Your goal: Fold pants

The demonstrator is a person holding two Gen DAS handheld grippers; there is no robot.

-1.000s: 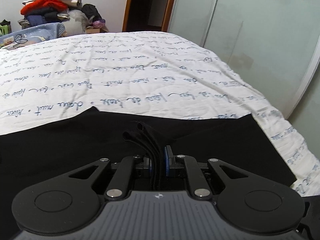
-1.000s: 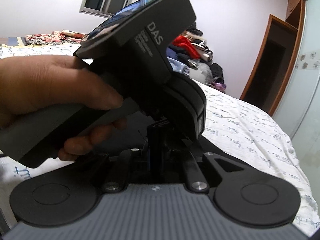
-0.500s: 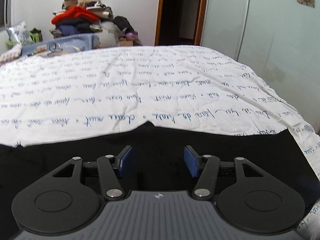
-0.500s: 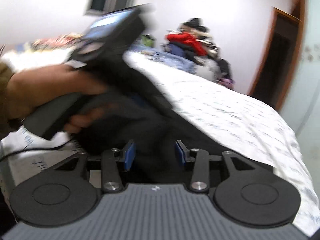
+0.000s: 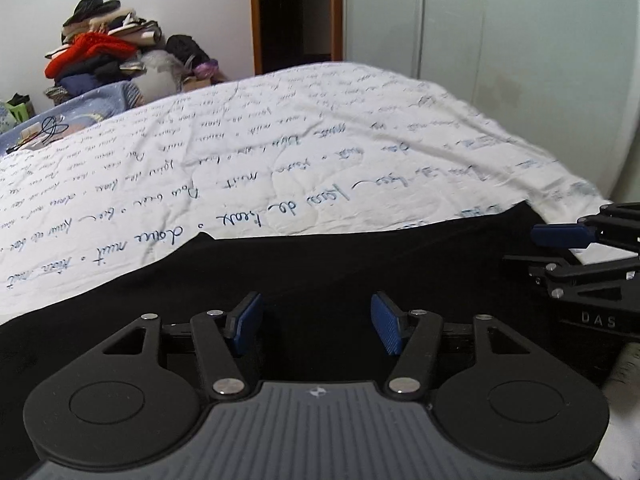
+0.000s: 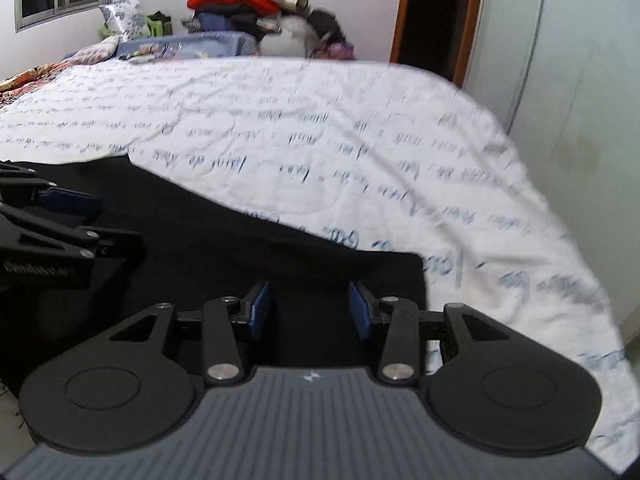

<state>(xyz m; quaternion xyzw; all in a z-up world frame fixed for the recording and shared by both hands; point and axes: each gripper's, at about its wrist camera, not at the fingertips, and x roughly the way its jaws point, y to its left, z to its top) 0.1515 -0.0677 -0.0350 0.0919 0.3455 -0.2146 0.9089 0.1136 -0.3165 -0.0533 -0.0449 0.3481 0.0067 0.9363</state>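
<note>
Script-printed white bedsheet [image 5: 280,152] — clothes pile [image 5: 104,56] beyond, dark doorway [image 5: 296,12].

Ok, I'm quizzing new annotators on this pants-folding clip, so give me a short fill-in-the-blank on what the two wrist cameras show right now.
1. The pants lying on the bedsheet are ____ in colour.
2. The left gripper has its jaws ____, with nothing between them.
3. The right gripper hangs over the pants with its jaws ____.
4. The heap of clothes beyond the bed has a ____ garment on top.

Missing words: black; open; open; red
</note>
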